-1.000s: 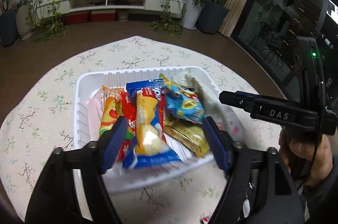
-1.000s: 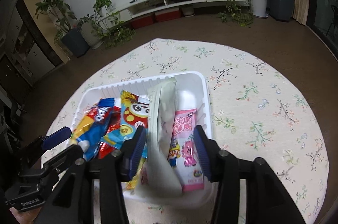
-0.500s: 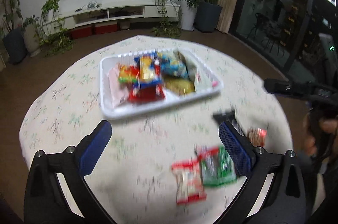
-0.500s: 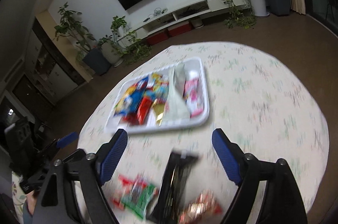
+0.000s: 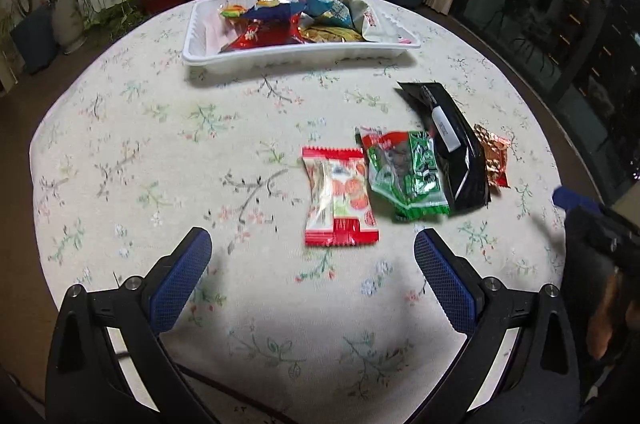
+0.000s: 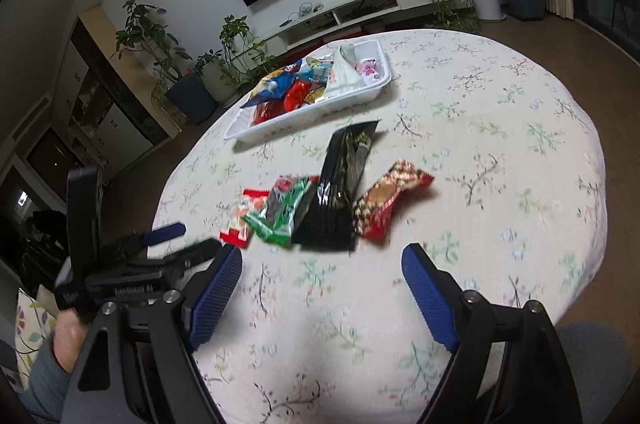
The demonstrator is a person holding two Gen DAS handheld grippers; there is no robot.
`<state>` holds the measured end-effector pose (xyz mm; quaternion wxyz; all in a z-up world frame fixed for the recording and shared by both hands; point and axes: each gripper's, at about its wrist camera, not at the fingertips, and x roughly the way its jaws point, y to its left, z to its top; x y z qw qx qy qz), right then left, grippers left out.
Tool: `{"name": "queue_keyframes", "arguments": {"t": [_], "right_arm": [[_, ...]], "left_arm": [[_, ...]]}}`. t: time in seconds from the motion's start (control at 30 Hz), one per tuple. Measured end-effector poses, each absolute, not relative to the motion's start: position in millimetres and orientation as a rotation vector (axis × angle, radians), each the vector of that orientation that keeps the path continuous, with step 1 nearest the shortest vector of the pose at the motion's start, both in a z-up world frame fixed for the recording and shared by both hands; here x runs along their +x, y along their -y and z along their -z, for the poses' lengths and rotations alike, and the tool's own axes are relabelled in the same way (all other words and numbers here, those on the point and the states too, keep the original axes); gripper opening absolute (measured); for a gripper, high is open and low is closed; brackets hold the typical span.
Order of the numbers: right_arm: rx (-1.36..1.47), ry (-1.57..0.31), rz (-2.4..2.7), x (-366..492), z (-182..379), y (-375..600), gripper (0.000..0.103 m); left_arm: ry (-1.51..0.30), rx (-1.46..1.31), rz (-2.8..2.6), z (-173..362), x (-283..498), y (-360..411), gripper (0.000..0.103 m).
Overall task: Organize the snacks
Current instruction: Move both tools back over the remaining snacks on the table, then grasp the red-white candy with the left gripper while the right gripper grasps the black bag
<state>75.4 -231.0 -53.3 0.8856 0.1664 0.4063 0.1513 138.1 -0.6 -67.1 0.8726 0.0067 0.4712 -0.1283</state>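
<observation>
No text can be read with certainty. The black snack packet [image 5: 448, 139], lying ahead and to the right of the left tongs, carries a white label with print too small to make out. In the right wrist view, the body of the left gripper [image 6: 160, 244] shows raised lettering, blurred and illegible. The wrappers in the white tray [image 5: 280, 57] bear printing too distant to read.

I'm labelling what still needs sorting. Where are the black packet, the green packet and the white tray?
black packet [image 5: 448, 139], left wrist view, on its white label.
green packet [image 5: 404, 171], left wrist view, mid-wrapper.
white tray [image 5: 296, 57], left wrist view, near wall.
</observation>
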Motion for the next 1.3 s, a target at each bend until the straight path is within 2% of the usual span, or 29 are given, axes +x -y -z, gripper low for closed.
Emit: {"name": "queue_keyframes", "arguments": {"t": [0.3, 0.37, 0.5, 0.53, 0.97, 1.0, 1.1, 1.2, 1.3], "right_arm": [[0.351, -0.843, -0.305, 70, 57, 233, 0.084], [0.347, -0.845, -0.303, 68, 58, 232, 0.084], [0.336, -0.845, -0.302, 66, 58, 231, 0.084], [0.335, -0.845, -0.302, 65, 59, 231, 0.084], [0.324, -0.853, -0.305, 65, 62, 227, 0.084], [0.321, -0.853, -0.305, 64, 61, 226, 0.084], [0.316, -0.847, -0.302, 63, 60, 226, 0.084], [0.314, -0.845, -0.300, 63, 59, 226, 0.084], [0.310, -0.847, -0.305, 62, 59, 225, 0.084]], "left_arm": [[-1.039, 0.083, 0.249, 63, 167, 12, 0.102], [-1.048, 0.089, 0.249, 65, 170, 12, 0.098], [-1.068, 0.100, 0.255, 67, 178, 14, 0.076], [-1.074, 0.104, 0.254, 69, 180, 15, 0.074], [-1.122, 0.163, 0.264, 82, 194, 30, 0.074], [-1.126, 0.164, 0.272, 85, 194, 32, 0.068], [-1.123, 0.161, 0.283, 86, 194, 32, 0.062], [-1.120, 0.168, 0.290, 85, 196, 33, 0.052], [-1.115, 0.175, 0.302, 84, 197, 35, 0.036]]}}
